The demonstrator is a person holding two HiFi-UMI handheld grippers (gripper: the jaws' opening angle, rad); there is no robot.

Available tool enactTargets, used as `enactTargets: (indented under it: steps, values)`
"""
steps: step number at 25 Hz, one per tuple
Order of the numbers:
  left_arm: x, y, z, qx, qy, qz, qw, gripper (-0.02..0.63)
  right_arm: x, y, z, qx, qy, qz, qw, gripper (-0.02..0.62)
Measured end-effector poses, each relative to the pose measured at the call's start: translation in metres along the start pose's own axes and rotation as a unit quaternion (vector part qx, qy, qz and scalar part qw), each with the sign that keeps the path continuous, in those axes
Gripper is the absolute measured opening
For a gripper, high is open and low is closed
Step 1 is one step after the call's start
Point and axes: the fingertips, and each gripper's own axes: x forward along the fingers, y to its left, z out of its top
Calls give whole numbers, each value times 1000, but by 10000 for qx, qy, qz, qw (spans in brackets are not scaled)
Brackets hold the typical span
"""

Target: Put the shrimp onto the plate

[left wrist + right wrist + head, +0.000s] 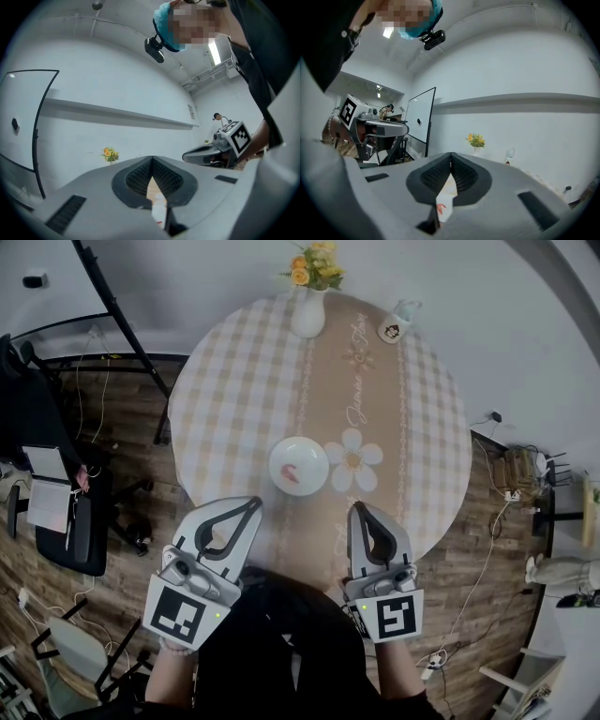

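Round checked table [244, 399], wood floor [127, 465], white walls [117, 89], whiteboard [419, 117].

Office-like room, whiteboard [420, 117], office chair [86, 538], checked-cloth round table [234, 381], cables [487, 554] on wood floor [127, 432]

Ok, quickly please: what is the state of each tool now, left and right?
Left tool: closed, holding nothing.
Right tool: closed, holding nothing.

Desk [234, 399] open ahead of left claw [251, 504] and right claw [357, 508]; only plate [306, 450] ahead between them, vase [308, 313] and cup [398, 324] far beyond.
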Motion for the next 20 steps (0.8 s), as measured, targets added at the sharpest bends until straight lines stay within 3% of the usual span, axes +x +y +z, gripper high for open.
enactTargets:
  steps: [20]
  values:
    - [-6,2,-1,-50,-8,33,10000,0,4,13,13,-64,-205,170,9996,0]
